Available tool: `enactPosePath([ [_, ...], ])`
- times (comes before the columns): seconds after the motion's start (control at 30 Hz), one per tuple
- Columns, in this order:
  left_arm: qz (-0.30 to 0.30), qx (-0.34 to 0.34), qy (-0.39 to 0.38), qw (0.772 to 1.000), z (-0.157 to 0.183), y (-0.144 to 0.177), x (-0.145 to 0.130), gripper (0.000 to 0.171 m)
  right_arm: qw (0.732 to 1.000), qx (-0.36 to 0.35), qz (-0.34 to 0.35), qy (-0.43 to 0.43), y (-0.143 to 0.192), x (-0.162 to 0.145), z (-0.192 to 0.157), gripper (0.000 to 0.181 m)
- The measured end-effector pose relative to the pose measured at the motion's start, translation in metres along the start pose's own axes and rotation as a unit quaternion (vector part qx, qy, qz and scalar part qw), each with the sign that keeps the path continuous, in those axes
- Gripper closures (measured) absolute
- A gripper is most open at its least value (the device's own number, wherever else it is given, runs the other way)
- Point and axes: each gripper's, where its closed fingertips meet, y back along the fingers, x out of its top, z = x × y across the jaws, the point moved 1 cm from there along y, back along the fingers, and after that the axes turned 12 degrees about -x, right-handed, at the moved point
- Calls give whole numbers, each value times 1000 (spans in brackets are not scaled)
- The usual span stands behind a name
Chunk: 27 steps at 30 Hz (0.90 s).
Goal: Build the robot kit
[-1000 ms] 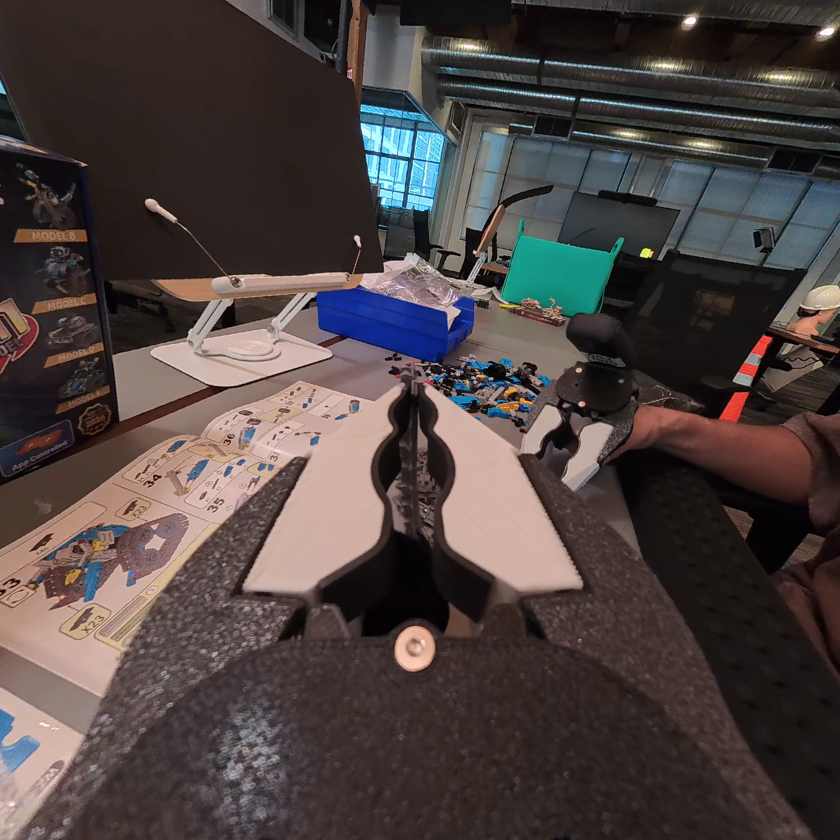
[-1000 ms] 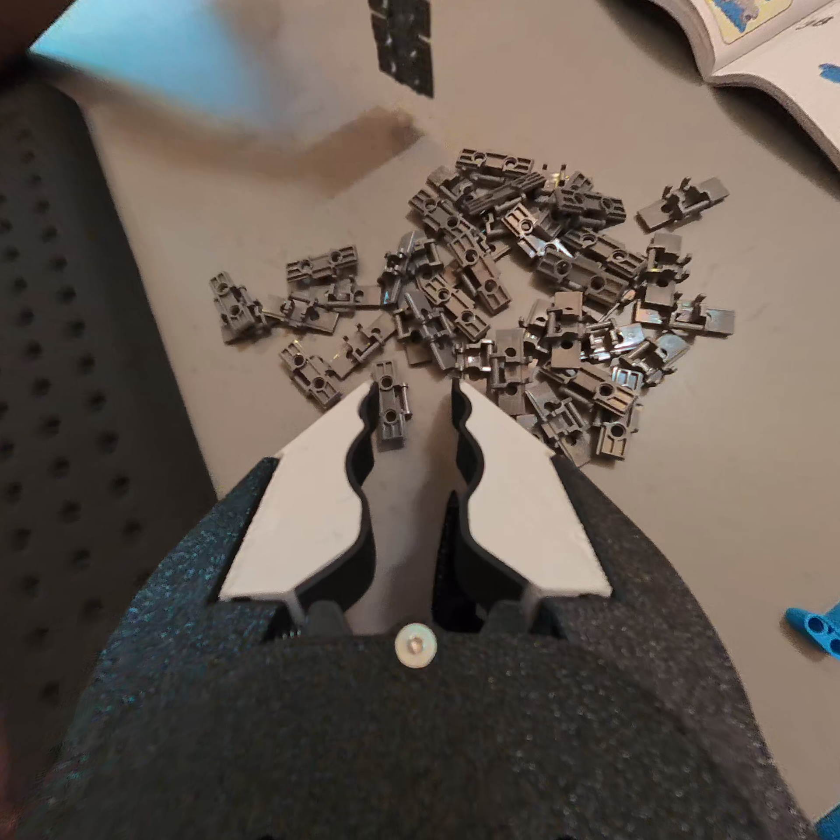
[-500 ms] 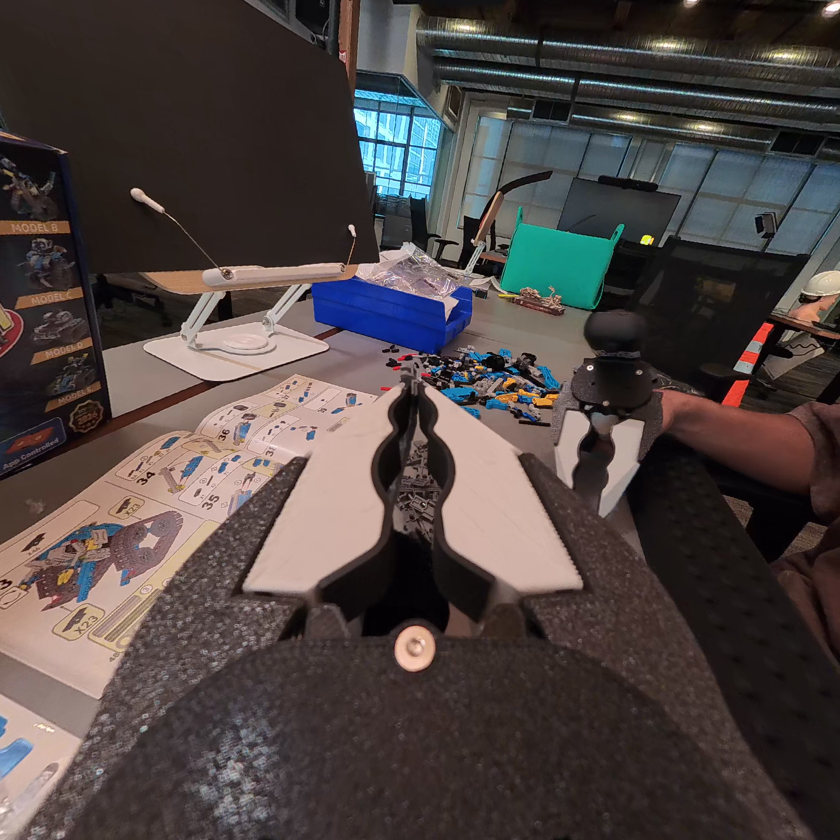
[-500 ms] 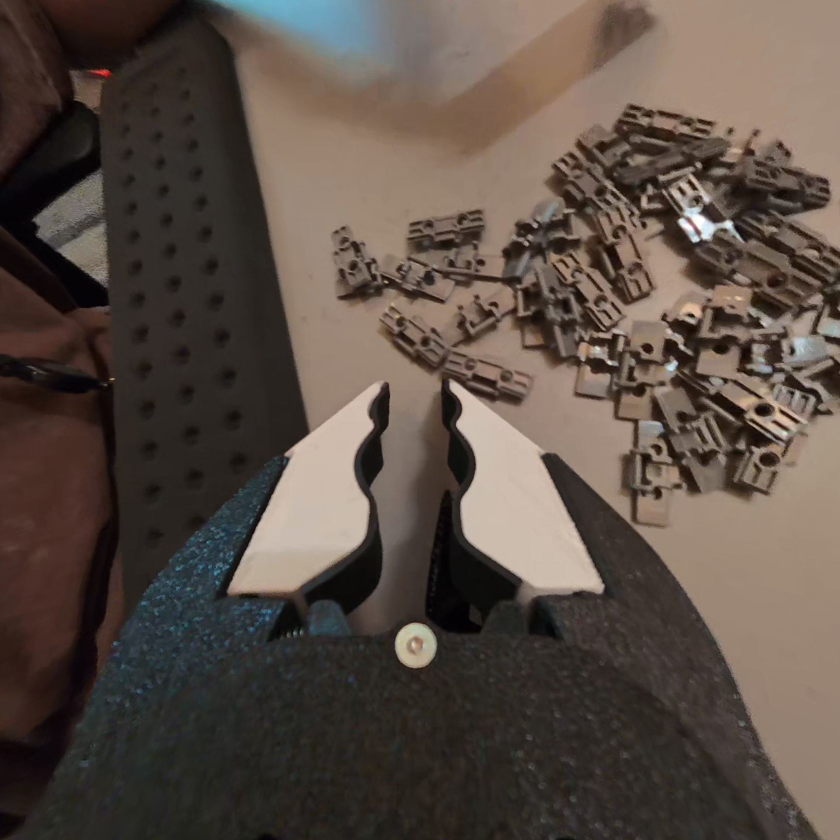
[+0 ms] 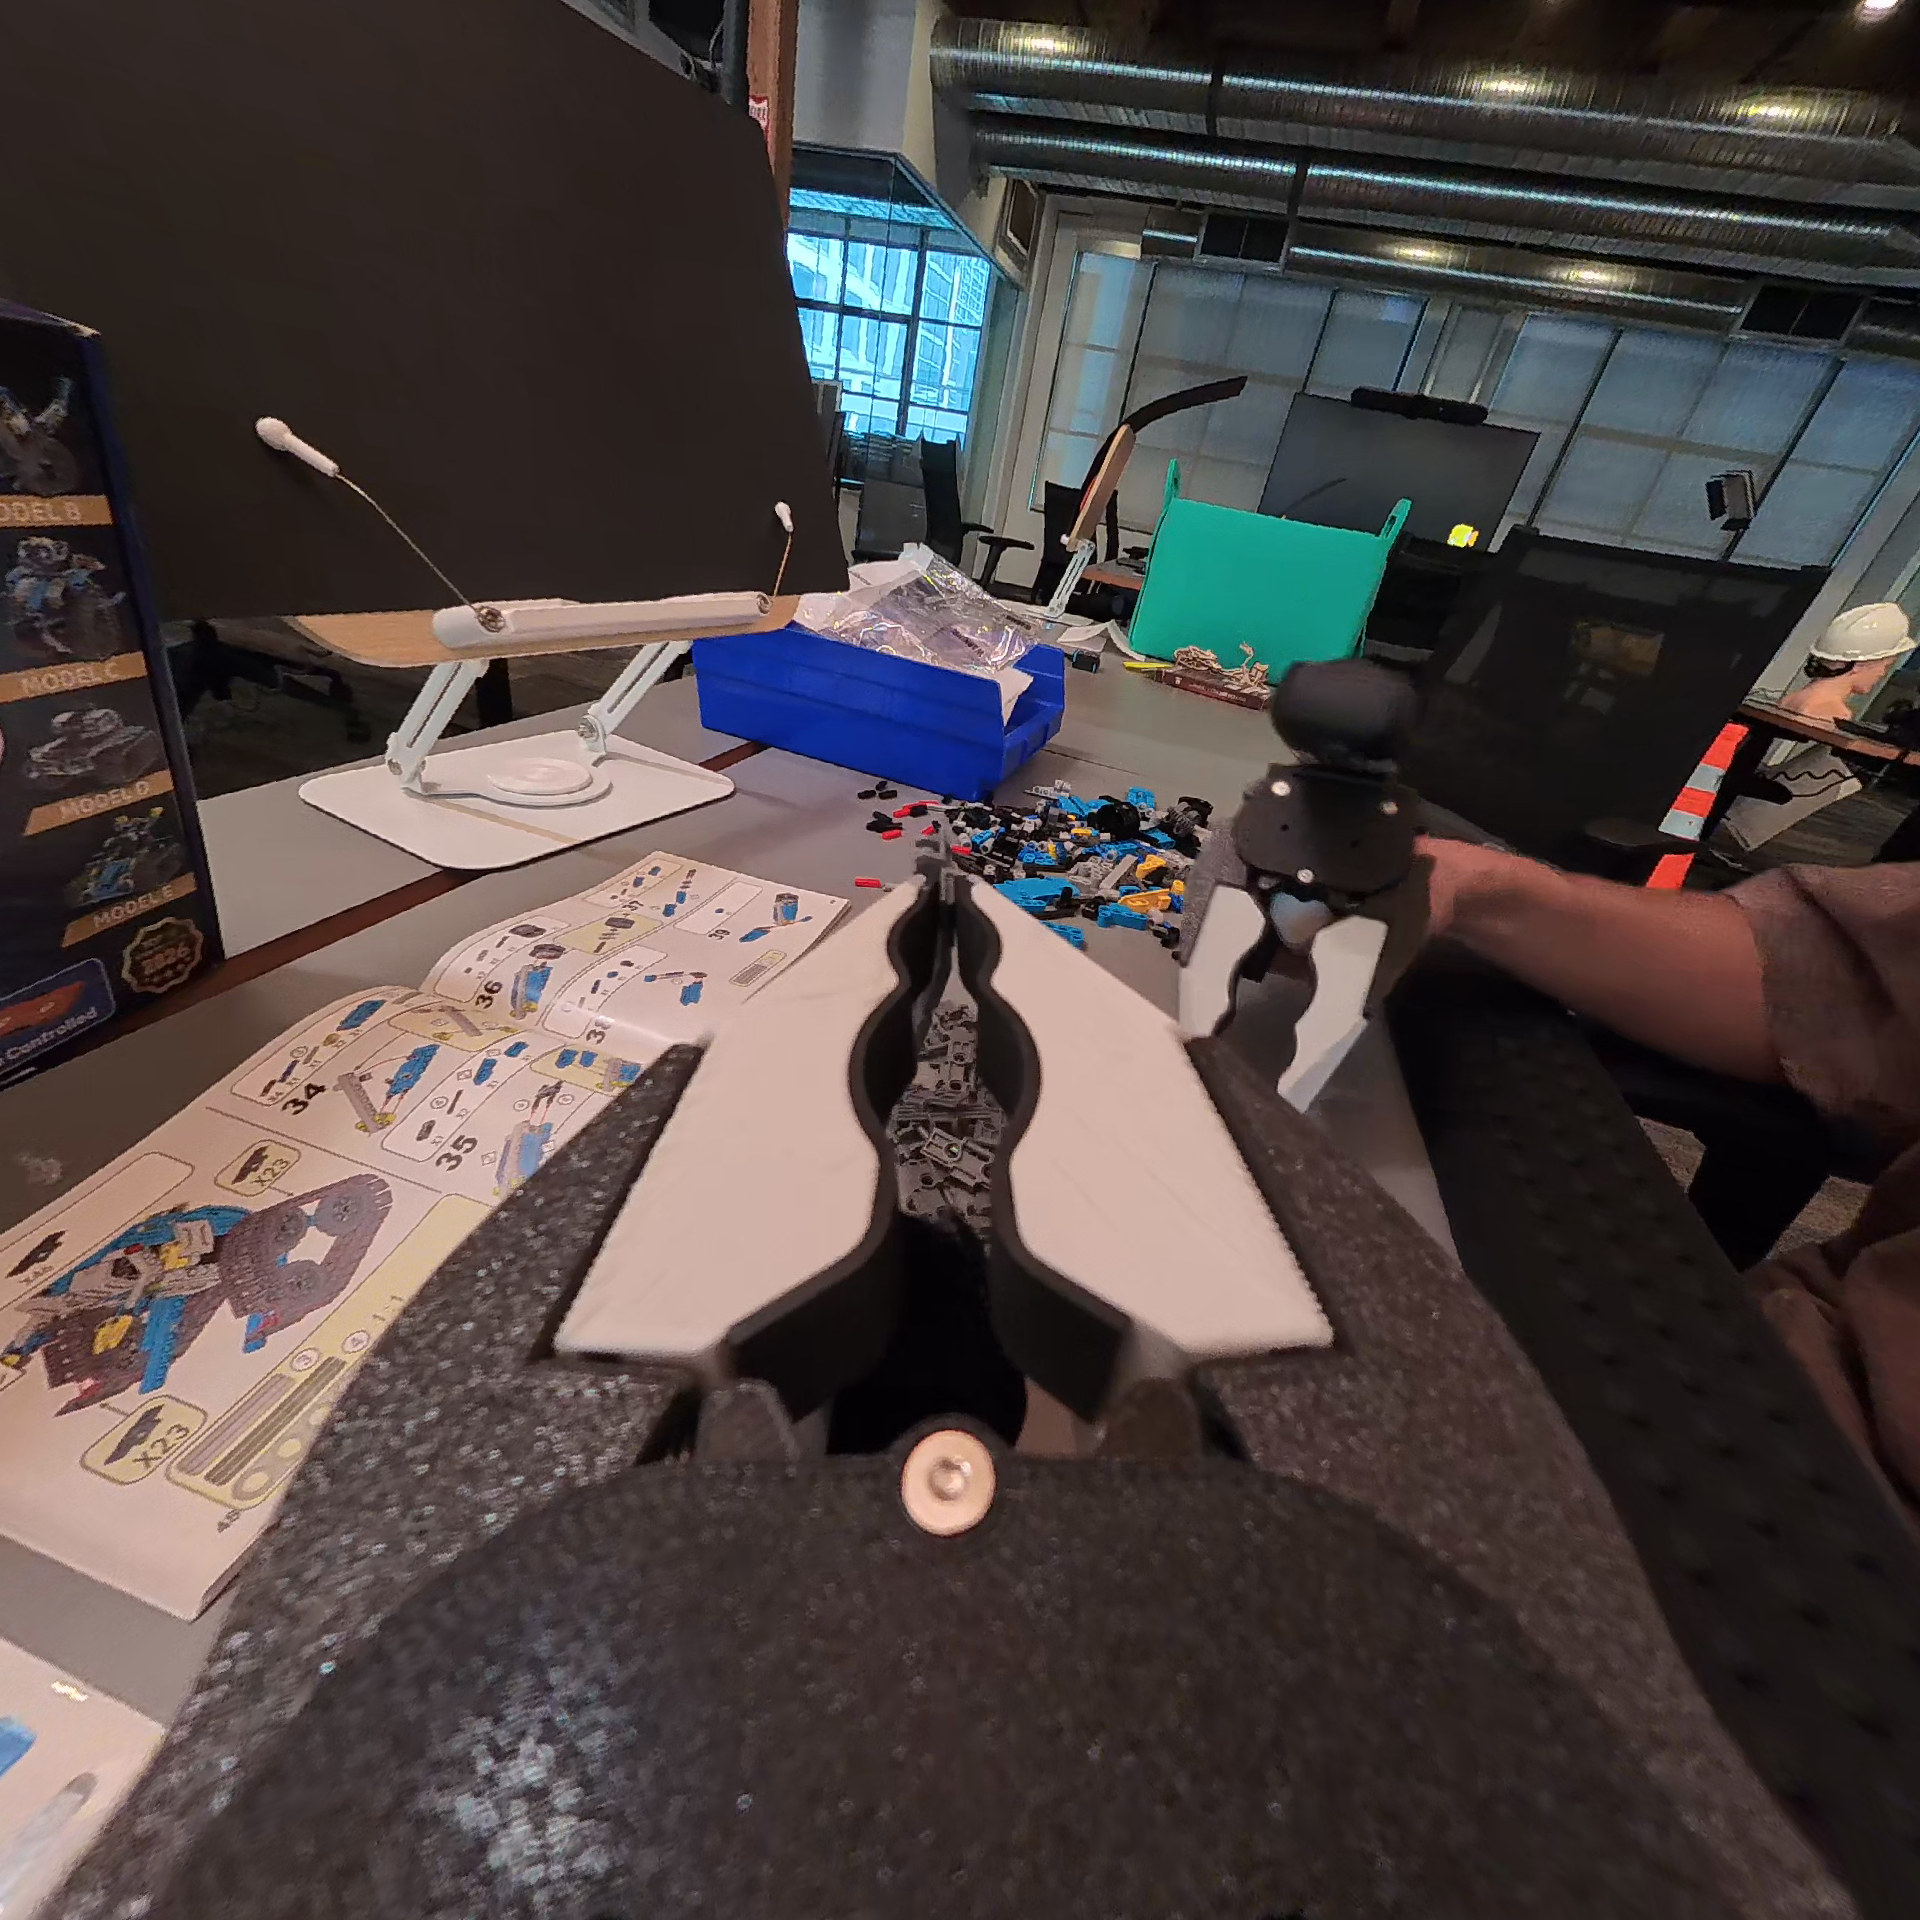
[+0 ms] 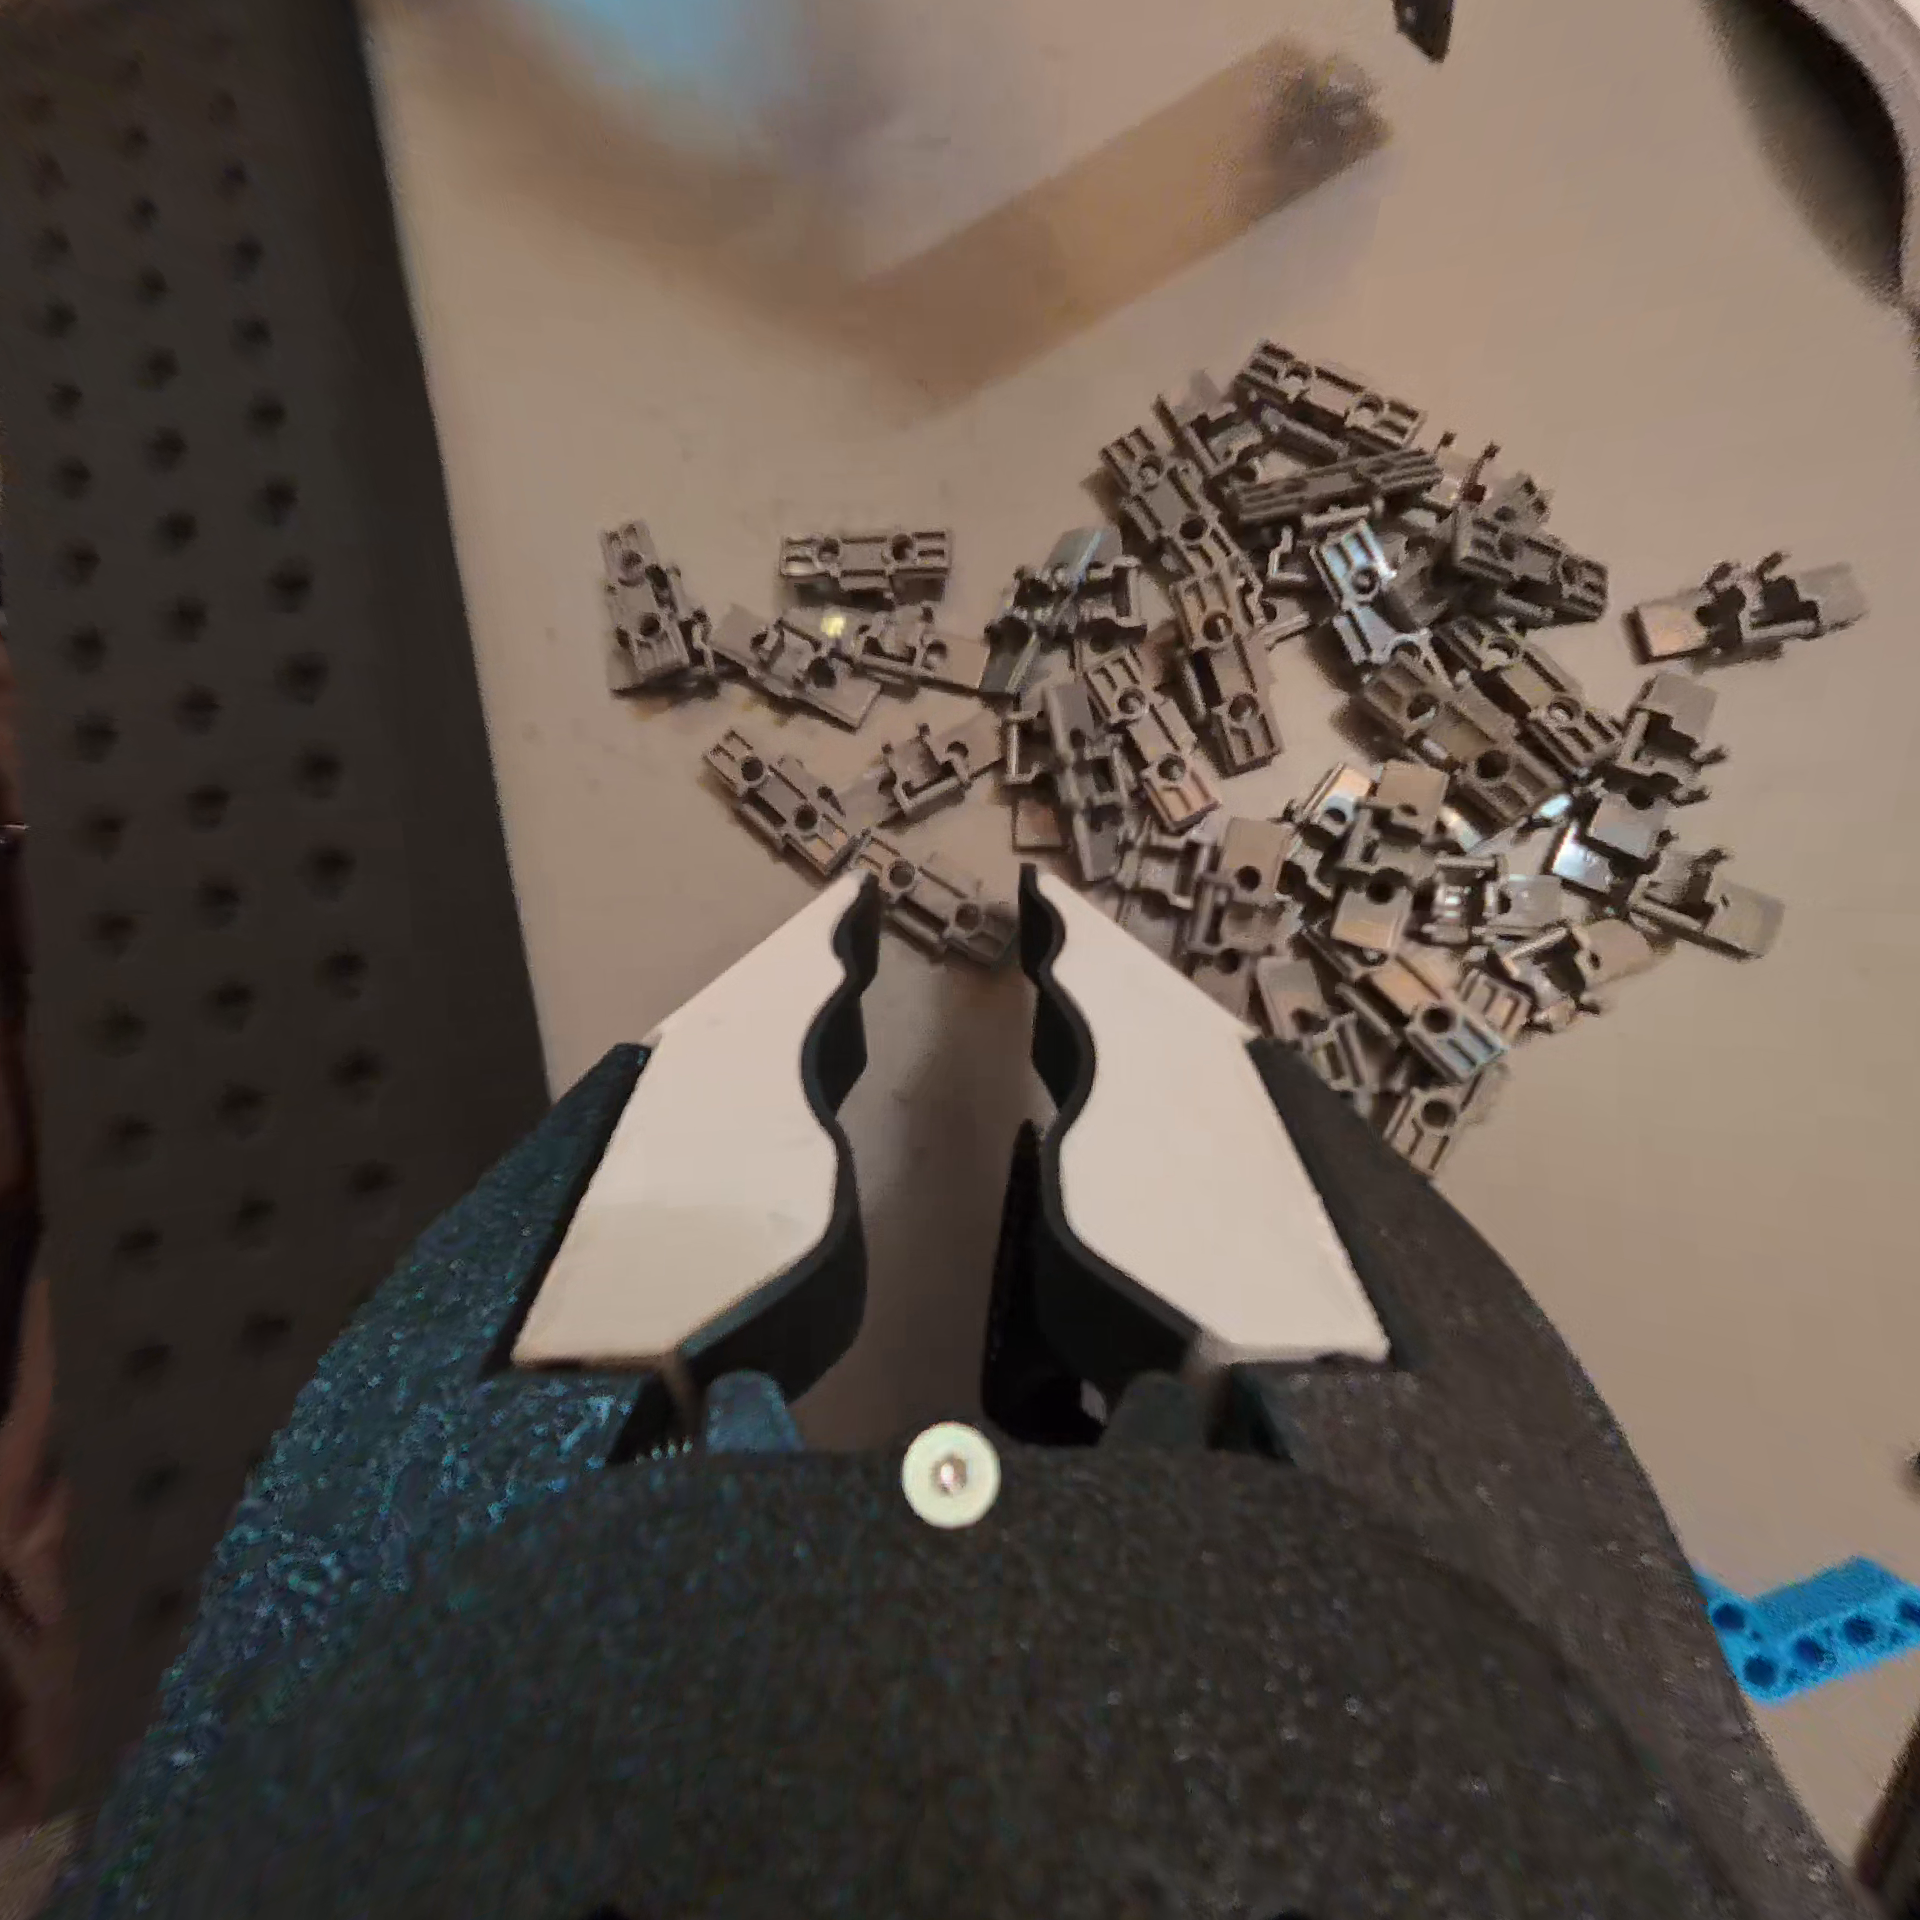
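Left wrist view: the left gripper (image 5: 948, 883) pinches a thin grey piece (image 5: 943, 854) at its tips, above an open instruction booklet (image 5: 343, 1122), with a blue bin (image 5: 873, 707) behind. Only the right wrist view shows the right gripper (image 6: 945, 899) narrowly parted over a heap of grey track links (image 6: 1247, 769), one link (image 6: 935, 904) just ahead of its tips.

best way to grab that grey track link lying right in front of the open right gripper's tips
Probably across its narrow width, on the two long edges. The grey track link lies flat on the table, running diagonally at the near edge of the pile. Come straight down with the open right gripper turned so its fingers straddle the short span; the left end is freer, the right end crowds its neighbours.
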Motion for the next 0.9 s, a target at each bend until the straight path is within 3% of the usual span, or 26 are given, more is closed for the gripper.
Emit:
enactPosePath([
  [0.23,-10,4,-5,1000,-1,-2,-5,169,992,77,-73,73,-8,-4,0,155],
  [0.57,-26,2,-6,1000,0,-7,-13,169,984,8,-77,159,-6,-8,0,161],
  [0.7,-27,-21,14,999,6,-12,-16,169,987,-99,0,130,7,15,25,162],
  [0.8,-10,-35,55,998,12,-20,-14,169,979,-149,113,84,33,65,34,169],
  [0.9,4,-56,81,995,22,-27,-14,170,966,-154,204,47,51,121,25,169],
])
